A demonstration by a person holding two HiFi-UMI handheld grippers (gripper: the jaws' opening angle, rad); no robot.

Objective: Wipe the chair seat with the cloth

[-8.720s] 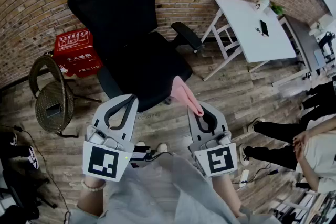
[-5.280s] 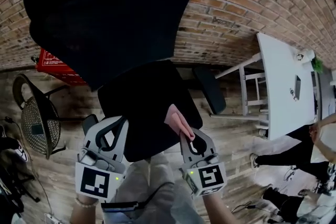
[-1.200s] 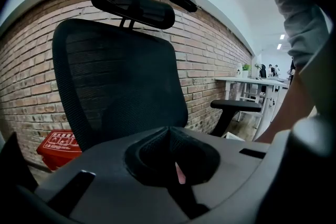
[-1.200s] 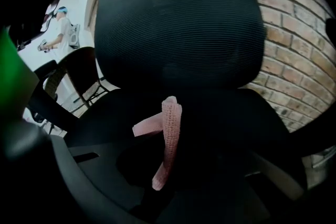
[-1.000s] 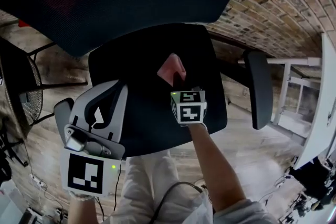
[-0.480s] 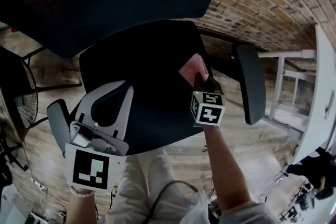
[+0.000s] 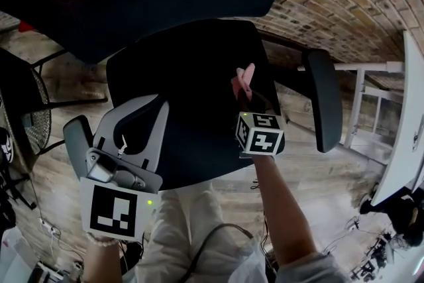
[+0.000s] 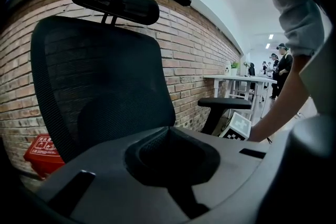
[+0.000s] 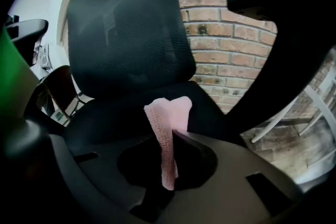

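Right gripper view: right claw (image 9: 171, 134) clamped on pink cloth (image 9: 169, 108), mid-wipe, chair seat (image 9: 113, 113) just ahead; left claw (image 8: 168, 129) closed, empty. Next: pressing down, sweeping across.

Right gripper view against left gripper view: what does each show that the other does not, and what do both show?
Only the right gripper view: the pink cloth clamped in the right gripper's tongs. Only the left gripper view: the left gripper with shut, empty tongs, the right gripper's marker cube, a red box and distant standing people. Both: the black chair backrest and the brick wall.
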